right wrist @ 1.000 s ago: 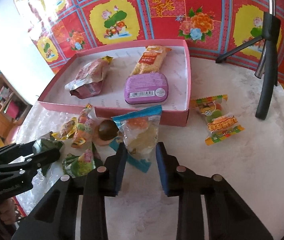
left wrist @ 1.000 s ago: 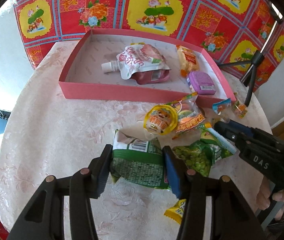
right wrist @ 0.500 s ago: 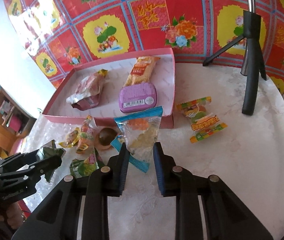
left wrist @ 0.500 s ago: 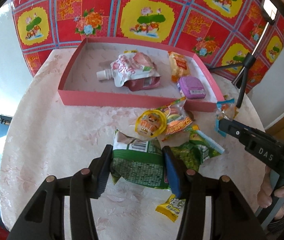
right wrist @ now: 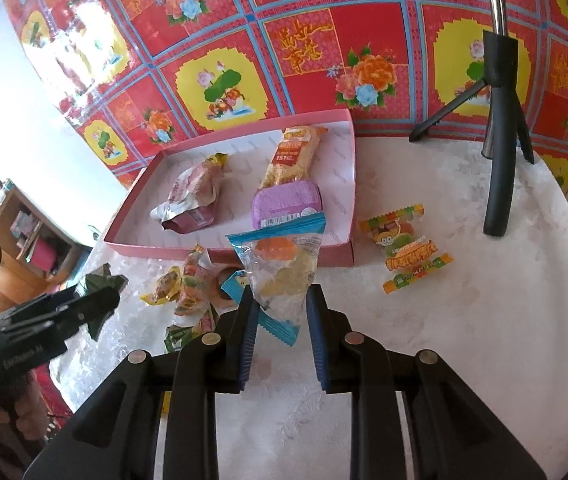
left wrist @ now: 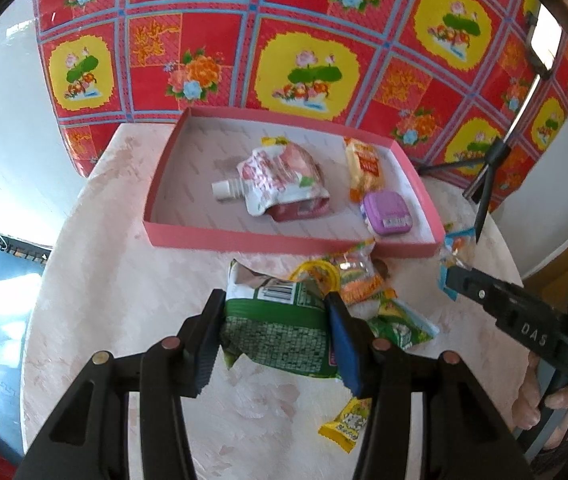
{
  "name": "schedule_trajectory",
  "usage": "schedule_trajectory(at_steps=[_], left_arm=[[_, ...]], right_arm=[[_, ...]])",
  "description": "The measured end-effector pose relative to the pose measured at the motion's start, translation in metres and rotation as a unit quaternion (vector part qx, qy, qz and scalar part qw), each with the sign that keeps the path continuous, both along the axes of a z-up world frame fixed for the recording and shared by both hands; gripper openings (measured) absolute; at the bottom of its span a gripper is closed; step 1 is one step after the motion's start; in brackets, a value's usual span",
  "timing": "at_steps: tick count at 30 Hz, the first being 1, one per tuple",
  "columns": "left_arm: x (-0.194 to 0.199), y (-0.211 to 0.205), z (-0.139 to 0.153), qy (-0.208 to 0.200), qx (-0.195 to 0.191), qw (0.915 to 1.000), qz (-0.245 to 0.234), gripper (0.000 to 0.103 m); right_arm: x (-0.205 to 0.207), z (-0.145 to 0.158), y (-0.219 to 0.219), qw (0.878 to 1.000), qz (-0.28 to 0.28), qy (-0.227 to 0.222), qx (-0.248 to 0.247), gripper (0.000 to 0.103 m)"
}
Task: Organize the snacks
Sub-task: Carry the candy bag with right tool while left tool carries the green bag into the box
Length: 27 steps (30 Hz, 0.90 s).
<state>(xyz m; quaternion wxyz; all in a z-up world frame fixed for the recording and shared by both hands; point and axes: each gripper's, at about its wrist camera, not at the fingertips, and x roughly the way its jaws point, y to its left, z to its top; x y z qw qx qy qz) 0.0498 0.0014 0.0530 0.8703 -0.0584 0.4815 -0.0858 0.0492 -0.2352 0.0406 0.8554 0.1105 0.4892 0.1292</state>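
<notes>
So the pink tray (left wrist: 284, 242) is the thing to orient by here, it sits at the back of the round table (left wrist: 124, 312) right up against the red flowered cloth (left wrist: 307, 40). Inside it there's a white pouch with a spout (left wrist: 280, 184) lying over toward the middle, a yellow-orange packet (left wrist: 363, 168) near the right wall, and a purple tin (left wrist: 389, 213) just in front of that packet, in the tray's near right corner. The left gripper (left wrist: 274, 322) is in front of the tray with its two fingers pinching a green bag (left wrist: 280, 324), which is held up off the table. The right gripper (right wrist: 280, 312) is also just in front of the tray, off its near right corner, fingers clamped on a clear packet with blue ends (right wrist: 280, 264) that's lifted so its top overlaps the tray's front wall in that view. Loose snacks (right wrist: 186, 284) are bunched on the table against the tray's front wall, a small yellow packet (left wrist: 345, 424) lies further out from the tray, and a colourful candy packet (right wrist: 411, 248) sits to the right of the tray. A black tripod (right wrist: 499, 160) stands further right again, by the cloth.
</notes>
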Motion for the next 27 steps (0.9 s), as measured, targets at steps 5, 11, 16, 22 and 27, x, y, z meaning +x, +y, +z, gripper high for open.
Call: schedule_trajectory(at_steps=[5, 11, 16, 22, 27], left_arm=[[0.011, 0.007, 0.004, -0.007, 0.004, 1.0000, 0.003, 0.052], [0.025, 0.018, 0.011, -0.018, -0.006, 0.9998, 0.008, 0.052], [0.037, 0.028, 0.020, -0.036, -0.012, 0.9992, 0.007, 0.052], [0.055, 0.032, 0.019, -0.030, -0.014, 0.9994, 0.008, 0.052], [0.069, 0.030, 0.021, -0.029, -0.004, 0.9996, 0.003, 0.052]], right_arm=[[0.006, 0.006, 0.004, 1.000, 0.009, -0.002, -0.003, 0.025], [0.010, 0.019, 0.011, 1.000, 0.013, -0.006, -0.007, 0.025], [0.015, 0.041, 0.020, 0.999, 0.030, -0.006, -0.021, 0.025], [0.032, 0.056, 0.030, 0.999, 0.048, -0.003, -0.025, 0.025], [0.050, 0.061, 0.044, 0.997, 0.061, -0.006, -0.038, 0.025]])
